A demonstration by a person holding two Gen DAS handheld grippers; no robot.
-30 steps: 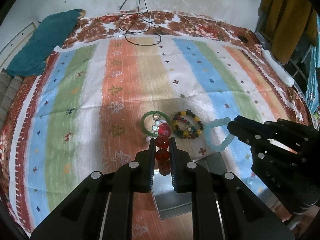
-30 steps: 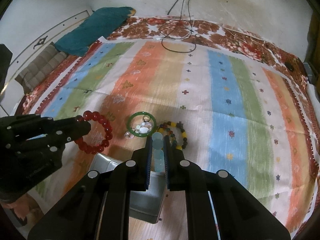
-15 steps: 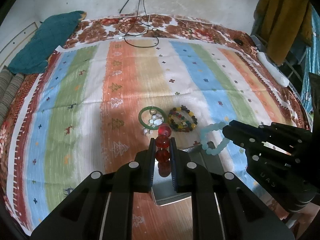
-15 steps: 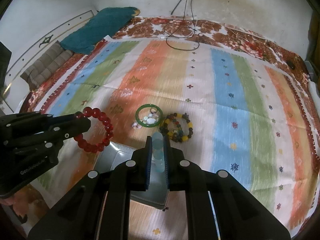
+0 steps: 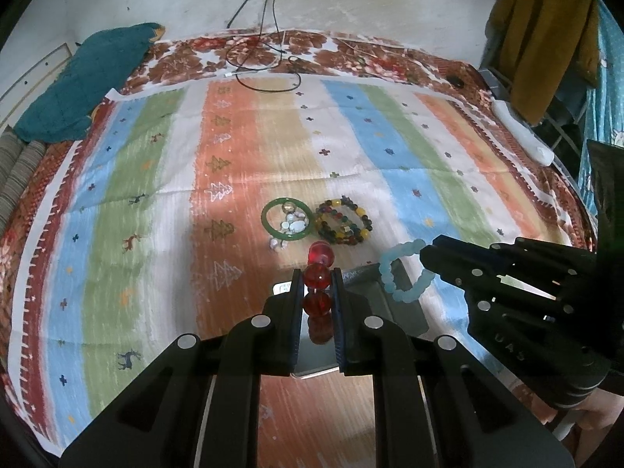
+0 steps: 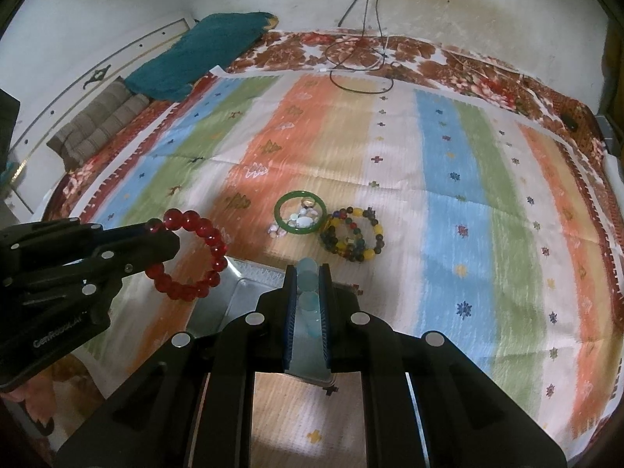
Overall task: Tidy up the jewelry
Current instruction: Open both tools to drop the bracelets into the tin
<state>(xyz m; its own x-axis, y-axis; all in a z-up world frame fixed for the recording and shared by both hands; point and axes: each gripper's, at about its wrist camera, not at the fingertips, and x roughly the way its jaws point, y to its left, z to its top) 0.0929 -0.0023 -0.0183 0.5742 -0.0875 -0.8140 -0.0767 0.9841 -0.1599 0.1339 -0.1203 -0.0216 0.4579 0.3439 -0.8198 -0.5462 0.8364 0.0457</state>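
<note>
My left gripper (image 5: 316,275) is shut on a red bead bracelet (image 5: 321,253), which hangs as a loop from its tip in the right wrist view (image 6: 212,241). My right gripper (image 6: 308,271) is shut on a pale blue bead bracelet (image 6: 310,304); its loop shows in the left wrist view (image 5: 390,273). Both bracelets hang over a shiny metal tin (image 6: 241,296) on the striped cloth. Farther out lie a green bangle (image 5: 267,218) with small pale stones (image 5: 294,225) inside it and a multicoloured bead bracelet (image 5: 360,211).
The striped cloth (image 5: 409,163) covers a bed. A teal cushion (image 5: 93,82) lies at the far left, a black cable (image 5: 269,66) loops at the far edge, and a white object (image 5: 522,136) rests at the right edge. A mustard garment (image 5: 546,31) hangs beyond.
Both grippers have drawn back toward the near edge with their bracelets still held. The bangle and the beads on the cloth now lie farther ahead, and more of the tin shows beneath.
</note>
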